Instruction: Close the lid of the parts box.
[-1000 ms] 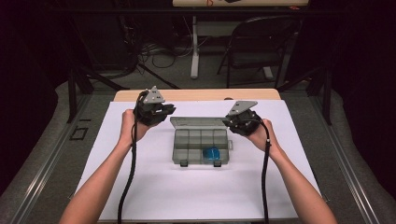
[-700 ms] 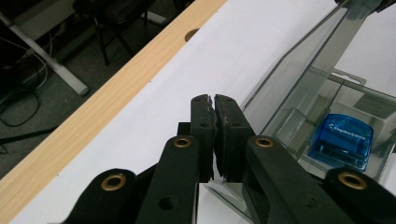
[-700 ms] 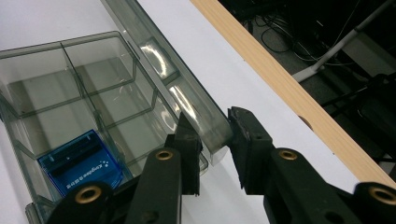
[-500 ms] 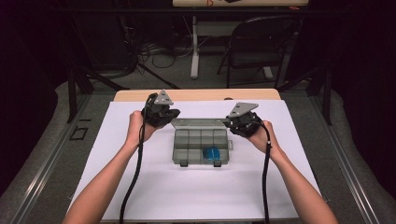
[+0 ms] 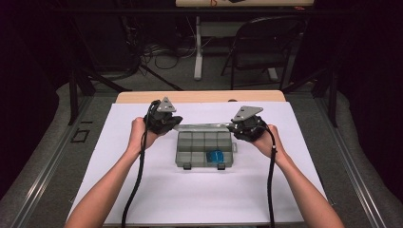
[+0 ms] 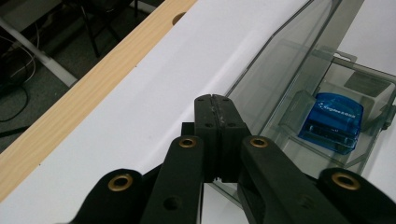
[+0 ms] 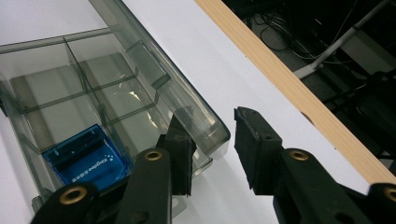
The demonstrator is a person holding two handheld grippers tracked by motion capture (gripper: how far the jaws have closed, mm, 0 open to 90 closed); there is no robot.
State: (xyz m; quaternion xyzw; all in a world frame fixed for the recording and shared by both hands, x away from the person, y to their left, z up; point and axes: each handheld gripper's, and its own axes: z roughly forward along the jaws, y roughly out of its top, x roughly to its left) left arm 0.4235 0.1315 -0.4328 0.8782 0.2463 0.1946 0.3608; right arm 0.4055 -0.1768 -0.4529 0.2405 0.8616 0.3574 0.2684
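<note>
Two grippers work a clear compartment box [image 5: 205,147] at mid-table on the white sheet [image 5: 199,194]; its lid [image 5: 202,127] lies open behind it. Left gripper [image 6: 215,103]: jaws pressed together just beside the lid's left end, gripping nothing. Right gripper [image 7: 212,135]: jaws spread around the lid's right corner. Small blue case [image 5: 215,156] sits in a front compartment. Step looks like closing the lid; next, pinch and swing forward.

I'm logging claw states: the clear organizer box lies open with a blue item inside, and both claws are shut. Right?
Not quite. The left claw is shut, but the right gripper view shows the right claw open, beside the lid of the organizer box. The blue item is inside.
</note>
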